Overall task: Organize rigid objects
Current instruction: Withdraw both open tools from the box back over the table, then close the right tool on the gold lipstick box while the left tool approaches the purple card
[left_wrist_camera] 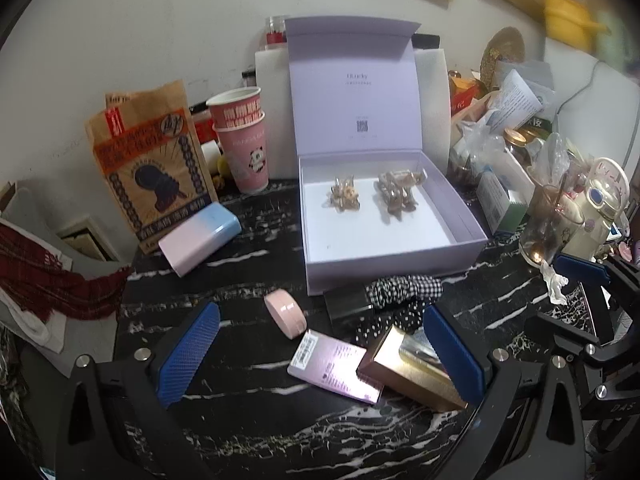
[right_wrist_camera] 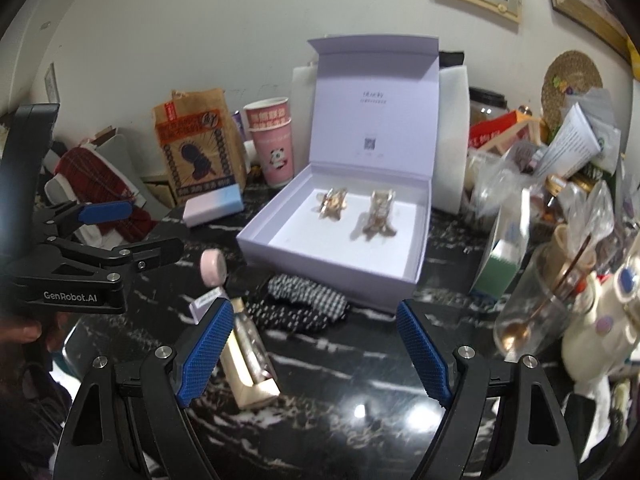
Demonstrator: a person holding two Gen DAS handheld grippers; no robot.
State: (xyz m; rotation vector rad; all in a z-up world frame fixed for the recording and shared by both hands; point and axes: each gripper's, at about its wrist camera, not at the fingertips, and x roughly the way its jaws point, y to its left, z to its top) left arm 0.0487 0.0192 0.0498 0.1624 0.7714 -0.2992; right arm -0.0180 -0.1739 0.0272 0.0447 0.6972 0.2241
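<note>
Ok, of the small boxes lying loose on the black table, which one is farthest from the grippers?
The pink-and-blue gradient box, lying beside the brown paper bag. The lilac labelled box and the gold box lie down between the left gripper's fingers.

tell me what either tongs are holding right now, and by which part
Nothing. Both the left tongs and right tongs are open above the table, pads touching no object.

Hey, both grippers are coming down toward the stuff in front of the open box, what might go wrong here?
The round pink tin stands on its edge, so a nudge may send it rolling. The rose-gold rectangular box overlaps the flat lilac carton; lifting one may drag the other. The right hand-held gripper works near a tilted clear glass with a spoon, which a sideways sweep might topple.
</note>
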